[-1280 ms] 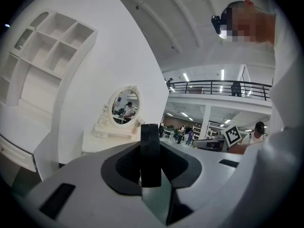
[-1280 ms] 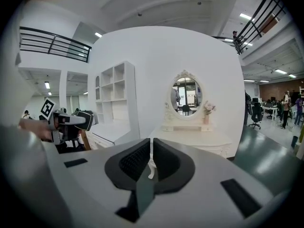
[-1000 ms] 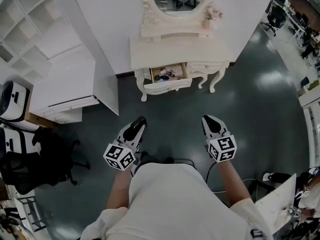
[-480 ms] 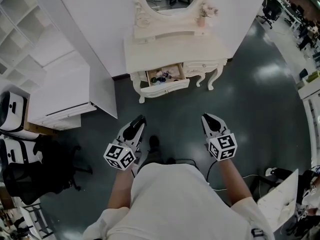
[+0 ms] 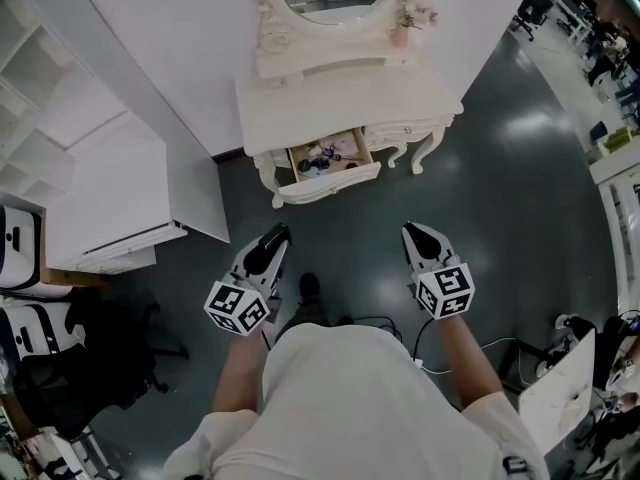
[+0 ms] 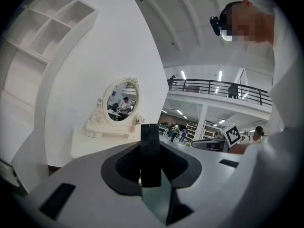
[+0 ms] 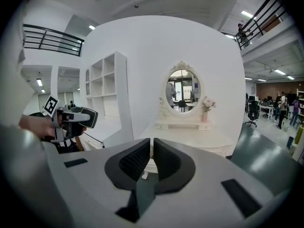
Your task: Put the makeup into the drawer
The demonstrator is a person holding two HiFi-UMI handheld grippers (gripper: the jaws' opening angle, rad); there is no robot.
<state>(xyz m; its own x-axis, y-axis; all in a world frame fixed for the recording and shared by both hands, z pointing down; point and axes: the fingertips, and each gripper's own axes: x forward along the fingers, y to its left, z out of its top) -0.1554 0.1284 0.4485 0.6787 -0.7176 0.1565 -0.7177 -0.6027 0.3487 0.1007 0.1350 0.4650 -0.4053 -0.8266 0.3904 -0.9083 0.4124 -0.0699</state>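
The drawer (image 5: pixel 330 181) of the vanity bench (image 5: pixel 340 98) stands open and already contains several small makeup items (image 5: pixel 325 154), so part of the task is judged complete. The left tool (image 5: pixel 277 232) is clamped on a slim black item (image 6: pixel 150 151), judged to be a further makeup piece, held above the floor (image 5: pixel 480 198) and well apart from the drawer. The right tool (image 7: pixel 152 151) has its jaws together with nothing between them. Remaining work, as judged: bring the held item to the drawer and release it inside.
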